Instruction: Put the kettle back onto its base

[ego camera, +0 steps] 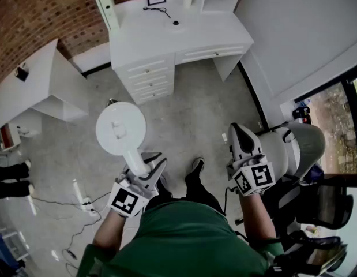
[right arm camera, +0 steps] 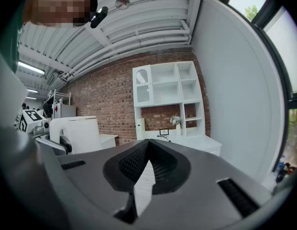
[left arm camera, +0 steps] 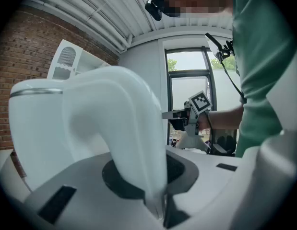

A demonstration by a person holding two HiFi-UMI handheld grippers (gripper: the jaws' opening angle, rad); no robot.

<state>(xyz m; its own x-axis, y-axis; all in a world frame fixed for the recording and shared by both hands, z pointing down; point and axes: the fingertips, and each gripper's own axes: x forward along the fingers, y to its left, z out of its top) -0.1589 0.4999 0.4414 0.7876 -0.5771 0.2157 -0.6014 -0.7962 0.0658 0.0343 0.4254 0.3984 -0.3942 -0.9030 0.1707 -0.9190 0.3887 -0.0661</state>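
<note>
A white kettle (ego camera: 120, 128) hangs over the floor in front of me, seen lid-up in the head view. My left gripper (ego camera: 145, 165) is shut on its curved handle (left arm camera: 134, 128), which runs down between the pads of that gripper (left arm camera: 155, 190). The kettle's body (left arm camera: 38, 128) fills the left of the left gripper view. To the right, my right gripper (ego camera: 239, 134) is held level with its jaws together and nothing between them (right arm camera: 147, 145). A small dark round thing with a cord (ego camera: 176, 22) lies on the far white desk (ego camera: 213, 33); I cannot tell whether it is the base.
The desk has drawers (ego camera: 149, 77) and a shelf unit (right arm camera: 167, 92) against a brick wall. A second white table (ego camera: 34, 85) stands at the left. A black chair (ego camera: 316, 206) is at my right, cables (ego camera: 80, 203) trail on the floor, and another person's legs (ego camera: 10, 178) show at the left edge.
</note>
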